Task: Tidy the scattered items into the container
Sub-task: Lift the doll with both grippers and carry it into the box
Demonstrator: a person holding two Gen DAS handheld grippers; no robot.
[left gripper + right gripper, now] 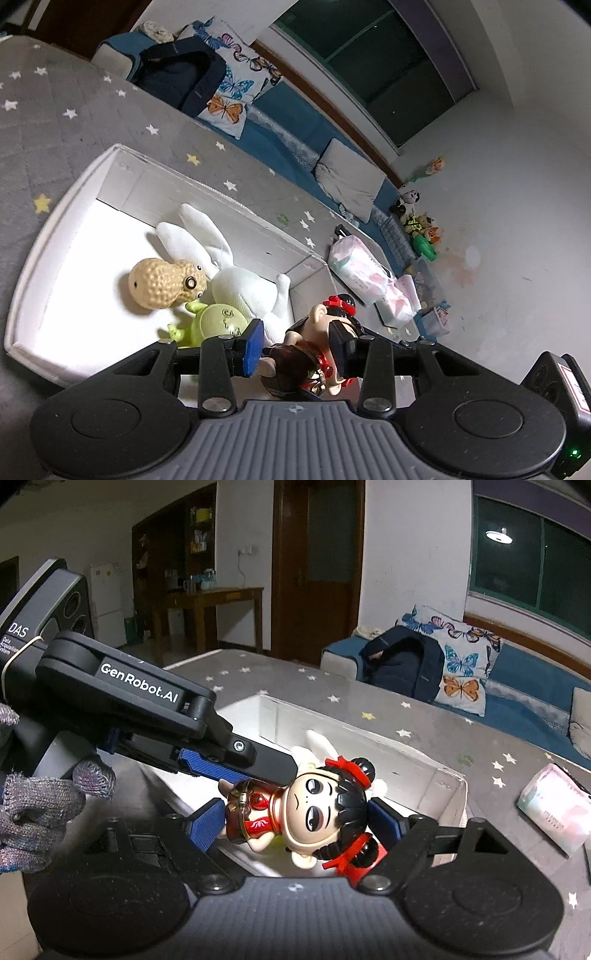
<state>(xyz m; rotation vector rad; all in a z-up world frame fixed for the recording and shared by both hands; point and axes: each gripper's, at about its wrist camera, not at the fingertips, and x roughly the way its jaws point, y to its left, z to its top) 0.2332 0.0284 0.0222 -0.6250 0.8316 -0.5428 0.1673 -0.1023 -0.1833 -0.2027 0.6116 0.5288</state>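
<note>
A doll figurine (314,350) with black hair, red bows and a red outfit hangs over the near corner of the white box (48,258). My left gripper (295,343) is shut on its body. In the right wrist view the doll (314,805) lies between my right gripper's (299,823) blue pads (207,823), which stand apart on either side of it without clearly pressing it. The left gripper (236,764) reaches in from the left onto the doll's body. Inside the box lie a peanut toy (166,282), a white plush rabbit (236,269) and a green toy (214,321).
The box stands on a grey star-patterned mat (74,110). A pink-white tissue pack (358,269) lies on the mat right of the box; it also shows in the right wrist view (554,812). A blue sofa (517,686) with a butterfly pillow and a dark backpack stands behind.
</note>
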